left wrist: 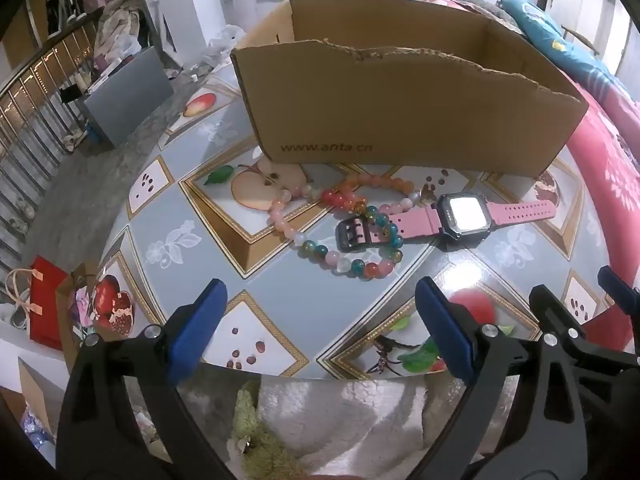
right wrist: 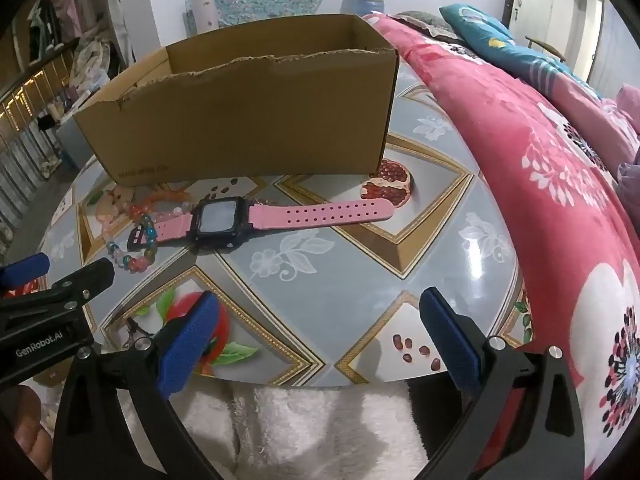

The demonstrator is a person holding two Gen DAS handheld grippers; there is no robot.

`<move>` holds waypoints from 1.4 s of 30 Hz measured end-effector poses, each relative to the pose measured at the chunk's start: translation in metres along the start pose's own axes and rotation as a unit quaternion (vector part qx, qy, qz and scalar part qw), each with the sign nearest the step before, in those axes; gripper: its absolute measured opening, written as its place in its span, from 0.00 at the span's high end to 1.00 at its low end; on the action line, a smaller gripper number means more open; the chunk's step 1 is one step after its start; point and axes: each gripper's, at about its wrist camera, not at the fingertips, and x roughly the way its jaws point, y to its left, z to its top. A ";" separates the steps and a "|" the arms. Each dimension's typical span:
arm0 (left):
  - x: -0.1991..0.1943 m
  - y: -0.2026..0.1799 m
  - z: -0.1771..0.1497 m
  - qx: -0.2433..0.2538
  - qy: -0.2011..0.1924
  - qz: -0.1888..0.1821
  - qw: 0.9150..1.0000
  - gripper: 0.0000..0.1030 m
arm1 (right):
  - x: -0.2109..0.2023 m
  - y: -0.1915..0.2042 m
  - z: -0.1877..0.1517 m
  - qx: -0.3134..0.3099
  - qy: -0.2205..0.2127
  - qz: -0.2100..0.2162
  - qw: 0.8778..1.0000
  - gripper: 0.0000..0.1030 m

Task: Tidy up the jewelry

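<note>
Jewelry is lying on the worktop (left wrist: 280, 292) ahead of both pairs of tongs, none of it being touched. The left tongs (left wrist: 320, 332) are standing spread wide, their blue pads apart with nothing between them, and they are hovering over the near edge of the worktop. Just beyond their tips, a multicoloured bead bracelet (left wrist: 352, 264) is resting in a loop, and a second bracelet of orange and pink beads (left wrist: 372, 184) is lying farther off, overlapping it. The black buckle of a pink watch (left wrist: 460, 216) is sitting across the nearer bracelet, with the watch face up and its strap stretching away toward the right pad's side.

The right tongs (right wrist: 316, 340) are likewise gaping, empty, and hanging above the worktop's near edge. From them, the pink watch (right wrist: 218, 222) is lying ahead and toward the left pad's side, its long perforated strap running across toward the middle. The bead bracelets (right wrist: 140, 240) are showing farther to the left, partly under the buckle end. The left tongs' black frame (right wrist: 48, 312) is poking in just beside the right tongs' left pad.

Behind all the jewelry, farthest from both tongs, an open cardboard box (left wrist: 400, 120) with a torn front rim is standing upright on the worktop; what is inside cannot be seen. A red flowered quilt (right wrist: 540, 152) is lying beyond the right tongs' outer side.
</note>
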 end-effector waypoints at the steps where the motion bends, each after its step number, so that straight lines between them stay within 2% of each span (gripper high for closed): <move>1: 0.000 0.000 0.000 0.001 0.000 0.000 1.000 0.12 | 0.000 0.000 0.000 0.000 0.000 0.000 1.000 0.05; 42: 0.003 0.004 -0.003 -0.004 -0.001 -0.002 1.000 0.12 | -0.001 0.003 0.003 -0.005 0.000 0.003 1.000 0.05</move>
